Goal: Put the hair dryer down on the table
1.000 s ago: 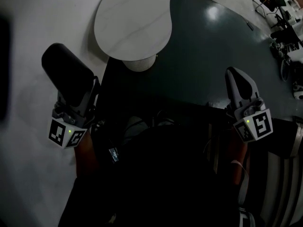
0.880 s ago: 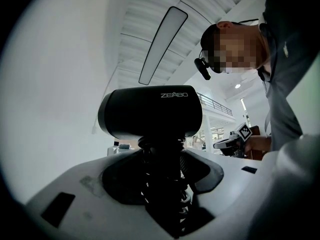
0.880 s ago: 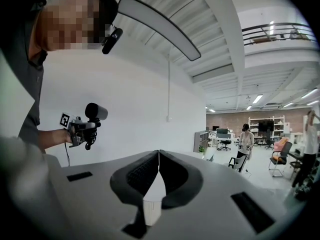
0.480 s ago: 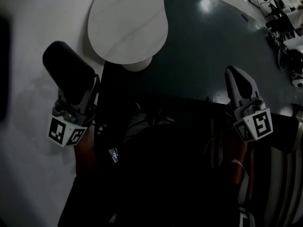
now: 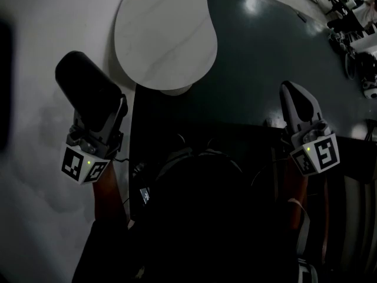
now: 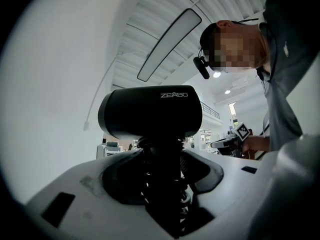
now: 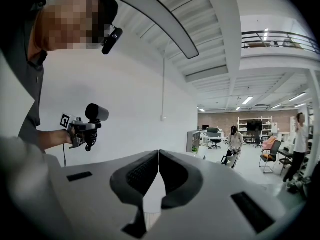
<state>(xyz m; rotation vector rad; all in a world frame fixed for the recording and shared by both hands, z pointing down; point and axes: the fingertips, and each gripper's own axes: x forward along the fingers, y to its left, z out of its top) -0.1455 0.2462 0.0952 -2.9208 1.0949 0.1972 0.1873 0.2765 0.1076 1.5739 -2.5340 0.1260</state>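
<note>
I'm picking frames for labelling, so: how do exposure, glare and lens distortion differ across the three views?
Head view: underexposed, the person's torso nearly black, a glare spot on the dark table. Left gripper view: fisheye with black corners, the hair dryer sharp but backlit, its handle a silhouette. Right gripper view: bright, evenly lit, ceiling lamp curved, probably by the lens.

Left gripper points upward, jaws clamped on the handle of the hair dryer, whose body sits just above the jaw tips. Right gripper, well apart from the left, also points upward; jaws pressed together, nothing between them.
</note>
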